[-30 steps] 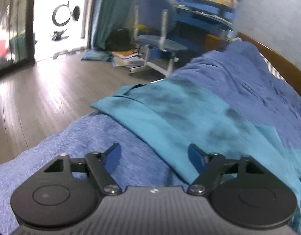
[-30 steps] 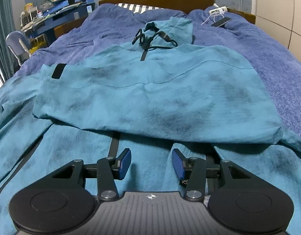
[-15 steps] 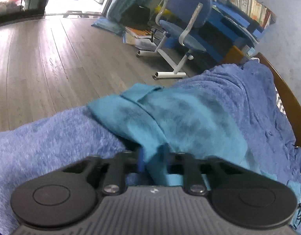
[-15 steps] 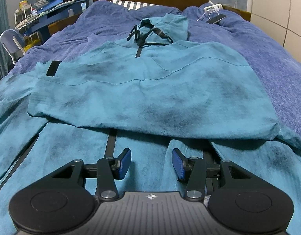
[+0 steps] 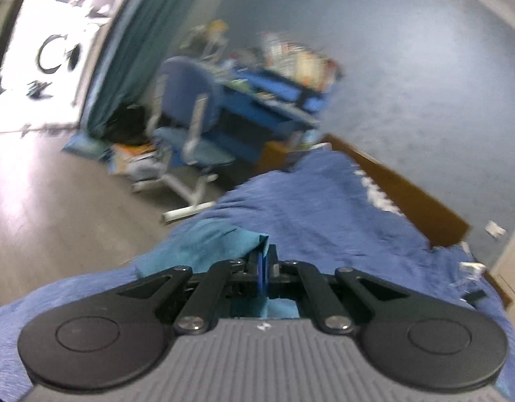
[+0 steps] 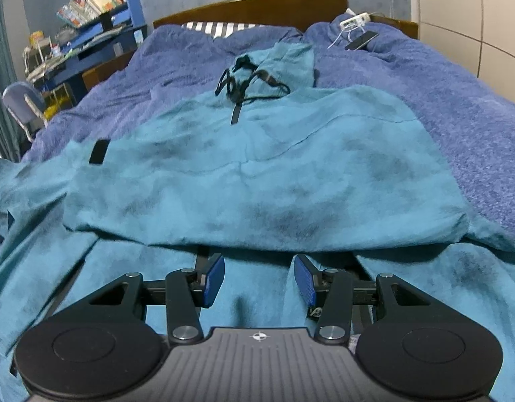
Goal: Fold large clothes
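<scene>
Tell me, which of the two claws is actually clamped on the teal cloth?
The left claw: its blue pads are shut together with a fold of the teal garment pinched between them. The right claw stands open, gripping nothing.

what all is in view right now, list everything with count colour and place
hooded garment: one, teal with dark smudges, spread over the bed, one part folded across the body
drawcord: one, black, tangled at the neck
blanket: one, blue, covering the bed
headboard: one, brown wood, far end of the bed
phone: one, dark, on the blanket near the headboard, beside a white power strip
desk chair: one, blue, on the wood floor beside the bed
desk: one, blue, cluttered, against the wall
curtain: one, teal, by the bright doorway
left gripper: shut on a teal garment edge
right gripper: open, over the garment's lower part
</scene>
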`<act>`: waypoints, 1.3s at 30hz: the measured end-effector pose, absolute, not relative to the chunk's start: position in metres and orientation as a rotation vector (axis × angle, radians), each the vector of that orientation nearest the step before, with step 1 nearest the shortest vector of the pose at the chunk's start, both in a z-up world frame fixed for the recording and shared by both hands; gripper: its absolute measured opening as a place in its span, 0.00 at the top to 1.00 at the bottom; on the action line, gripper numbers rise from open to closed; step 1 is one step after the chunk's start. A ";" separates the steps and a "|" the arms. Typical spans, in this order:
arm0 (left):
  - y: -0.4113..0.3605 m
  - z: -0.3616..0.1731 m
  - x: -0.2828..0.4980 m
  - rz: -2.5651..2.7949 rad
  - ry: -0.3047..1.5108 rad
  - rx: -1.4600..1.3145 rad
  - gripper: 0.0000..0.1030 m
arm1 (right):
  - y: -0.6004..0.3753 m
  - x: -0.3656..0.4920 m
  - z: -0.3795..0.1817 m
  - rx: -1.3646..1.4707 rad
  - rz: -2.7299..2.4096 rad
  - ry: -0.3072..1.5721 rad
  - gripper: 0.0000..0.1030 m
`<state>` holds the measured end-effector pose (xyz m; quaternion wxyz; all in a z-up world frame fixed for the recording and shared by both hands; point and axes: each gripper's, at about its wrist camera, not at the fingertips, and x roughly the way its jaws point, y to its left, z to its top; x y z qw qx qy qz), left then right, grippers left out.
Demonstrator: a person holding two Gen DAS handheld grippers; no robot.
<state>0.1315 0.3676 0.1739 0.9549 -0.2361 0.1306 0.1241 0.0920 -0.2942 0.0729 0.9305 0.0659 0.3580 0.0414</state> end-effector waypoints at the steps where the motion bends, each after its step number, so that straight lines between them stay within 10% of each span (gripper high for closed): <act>1: 0.353 0.182 0.132 0.226 0.255 -0.463 1.00 | -0.296 0.091 0.075 0.142 0.083 0.727 0.52; 14: 0.121 0.214 0.121 -0.065 0.276 -0.280 1.00 | -0.321 0.072 0.101 0.222 0.058 0.642 0.52; 39: -0.158 0.078 0.185 -0.372 0.677 -0.147 1.00 | -0.389 0.040 0.084 0.314 -0.083 0.631 0.52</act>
